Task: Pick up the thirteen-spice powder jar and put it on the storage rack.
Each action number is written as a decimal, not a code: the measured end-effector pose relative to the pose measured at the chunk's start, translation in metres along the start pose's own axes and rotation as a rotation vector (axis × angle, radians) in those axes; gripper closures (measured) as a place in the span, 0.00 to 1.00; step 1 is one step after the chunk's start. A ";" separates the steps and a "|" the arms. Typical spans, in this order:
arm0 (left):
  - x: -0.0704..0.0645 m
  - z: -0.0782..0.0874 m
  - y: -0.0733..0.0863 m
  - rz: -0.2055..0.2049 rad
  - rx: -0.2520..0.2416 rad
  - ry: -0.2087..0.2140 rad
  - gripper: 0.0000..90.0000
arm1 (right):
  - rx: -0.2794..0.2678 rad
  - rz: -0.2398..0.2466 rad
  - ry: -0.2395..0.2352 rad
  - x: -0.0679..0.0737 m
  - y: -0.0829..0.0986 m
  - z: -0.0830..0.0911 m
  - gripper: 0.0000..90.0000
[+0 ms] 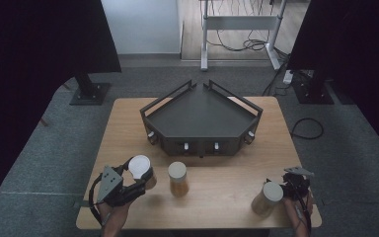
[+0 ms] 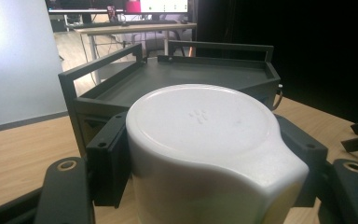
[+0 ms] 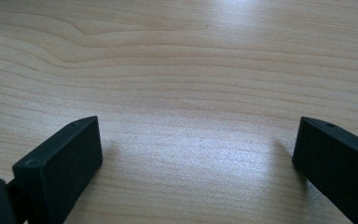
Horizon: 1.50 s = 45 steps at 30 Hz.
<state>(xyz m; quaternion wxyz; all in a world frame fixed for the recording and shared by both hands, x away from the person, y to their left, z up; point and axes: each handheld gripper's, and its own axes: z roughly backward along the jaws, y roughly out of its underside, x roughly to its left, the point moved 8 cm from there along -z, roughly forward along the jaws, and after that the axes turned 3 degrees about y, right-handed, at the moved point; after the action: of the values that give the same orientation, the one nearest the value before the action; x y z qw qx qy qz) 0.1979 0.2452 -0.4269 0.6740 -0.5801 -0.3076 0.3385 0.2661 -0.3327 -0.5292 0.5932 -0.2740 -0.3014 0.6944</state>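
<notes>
My left gripper (image 1: 139, 174) is shut on a jar with a white lid (image 1: 139, 166) at the table's front left. In the left gripper view that white lid (image 2: 205, 121) bulks large, with a black pad (image 2: 109, 163) pressed on each side. A second white-lidded jar (image 1: 177, 177) with amber contents stands upright at the front middle. A third such jar (image 1: 267, 197) leans at the front right, just left of my right gripper (image 1: 292, 187). In the right gripper view the right gripper (image 3: 196, 140) is open, with bare wood between its jaws.
A dark angular tray (image 1: 153, 111) with raised rails and an empty floor stands at the middle back of the wooden table (image 1: 123, 128); it rises just behind the held jar as the tray (image 2: 98, 70). Black stands and cables lie on the floor around the table.
</notes>
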 end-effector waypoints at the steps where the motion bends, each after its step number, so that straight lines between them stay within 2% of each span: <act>1: 0.001 -0.001 -0.001 0.003 0.001 -0.001 0.34 | 0.000 0.000 0.000 0.000 0.000 0.000 0.01; 15: 0.012 -0.018 -0.008 0.013 0.006 -0.017 0.34 | 0.000 0.000 0.000 0.000 0.000 0.000 0.01; 24: 0.018 -0.029 -0.022 -0.008 -0.002 -0.020 0.34 | 0.000 0.001 0.000 0.000 0.000 0.000 0.01; 45: 0.029 -0.051 -0.033 0.011 -0.008 -0.015 0.34 | -0.001 0.001 0.000 0.000 0.000 0.000 0.01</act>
<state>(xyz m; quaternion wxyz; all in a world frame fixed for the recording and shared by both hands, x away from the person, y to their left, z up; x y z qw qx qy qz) 0.2595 0.2363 -0.4006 0.6676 -0.5818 -0.3107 0.3454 0.2662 -0.3328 -0.5293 0.5929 -0.2742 -0.3015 0.6945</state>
